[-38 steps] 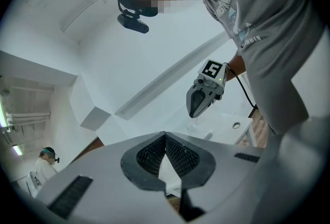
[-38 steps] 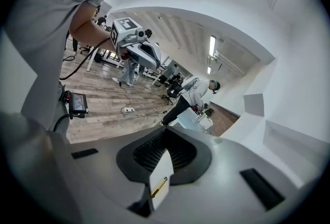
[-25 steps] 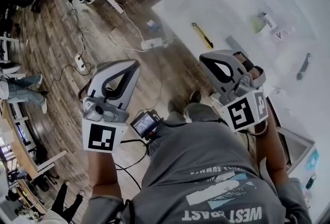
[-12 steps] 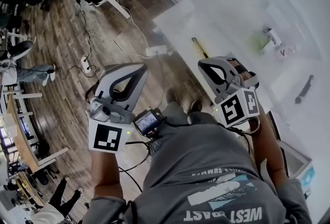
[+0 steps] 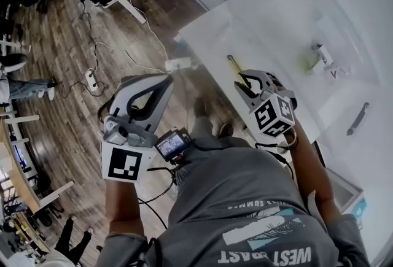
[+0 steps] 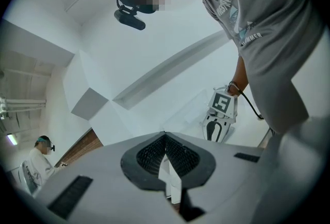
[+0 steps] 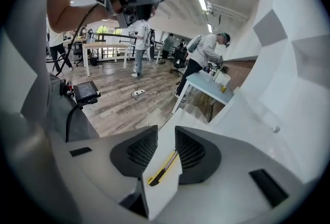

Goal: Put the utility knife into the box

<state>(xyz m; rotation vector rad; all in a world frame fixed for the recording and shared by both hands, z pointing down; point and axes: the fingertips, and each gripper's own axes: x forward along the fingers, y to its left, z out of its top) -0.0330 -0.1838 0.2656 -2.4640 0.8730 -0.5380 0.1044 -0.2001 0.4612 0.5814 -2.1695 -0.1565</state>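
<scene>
Hovering: right hand-held gripper [image 7: 165, 134] is angling down over the utility knife [image 7: 164, 166], which is lying flat by the near edge of the bench [image 5: 276, 26]. Its jaws have just been opening; the knife is showing in the gap, untouched. Left hand-held gripper [image 6: 165, 140] is clenched, empty. Risk: pads closing askew and skidding the thin handle off that edge.

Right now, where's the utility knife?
The knife lies on the white table near its left edge in the head view, just ahead of the right gripper, whose jaws have just been opening; the right gripper view frames it between them, untouched.
</scene>
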